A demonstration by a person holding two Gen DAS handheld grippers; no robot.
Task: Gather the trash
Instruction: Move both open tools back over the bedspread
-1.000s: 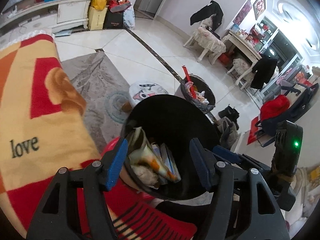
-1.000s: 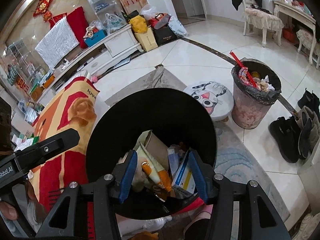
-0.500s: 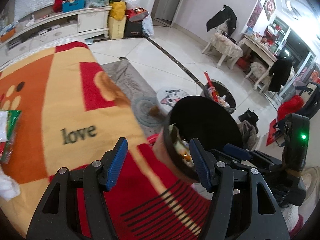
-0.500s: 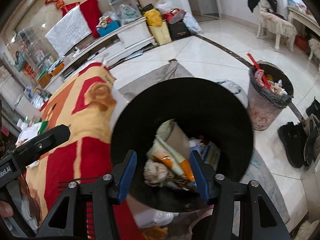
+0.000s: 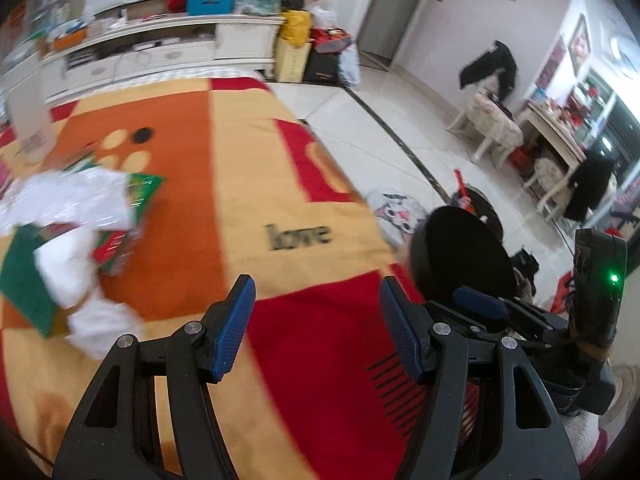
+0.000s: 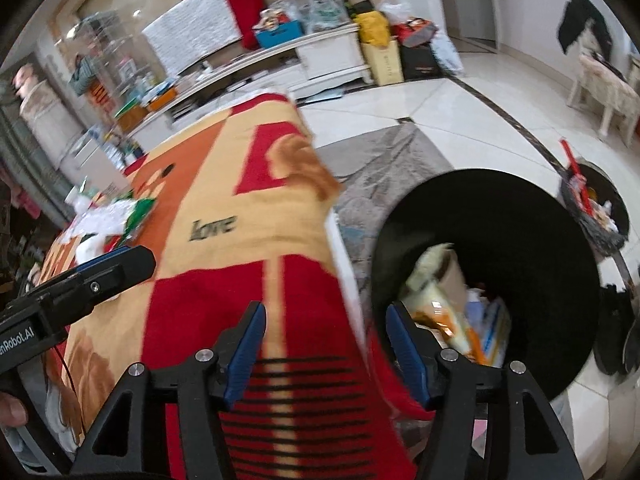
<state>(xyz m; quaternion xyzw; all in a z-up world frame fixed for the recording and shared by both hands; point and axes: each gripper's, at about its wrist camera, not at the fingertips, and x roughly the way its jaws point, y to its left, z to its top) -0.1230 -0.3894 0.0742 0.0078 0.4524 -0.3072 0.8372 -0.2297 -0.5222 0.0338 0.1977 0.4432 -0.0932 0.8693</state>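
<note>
A black bin (image 6: 532,240) holding wrappers and cartons stands beside the blanket-covered table (image 6: 248,184); in the left wrist view the black bin (image 5: 464,256) sits at the table's right edge. Trash lies on the blanket at the left: white crumpled plastic (image 5: 68,200), a green and red wrapper (image 5: 140,188) and white tissue (image 5: 100,320). My left gripper (image 5: 316,320) hovers open over the red part of the blanket, nothing between its fingers. My right gripper (image 6: 324,344) hangs over the table's edge next to the bin, jaws opening and empty.
A second full waste basket (image 6: 596,208) stands on the tiled floor, with a cat-face stool (image 5: 396,212) near it. A low white cabinet (image 5: 160,52) runs along the back wall. Chairs and a side table (image 5: 552,148) stand at the right. Shoes (image 6: 616,332) lie beside the bin.
Both grippers have swung left, away from the black bin and over the blanket. The trash pile has come into the left wrist view. The right jaws stand slightly wider.
</note>
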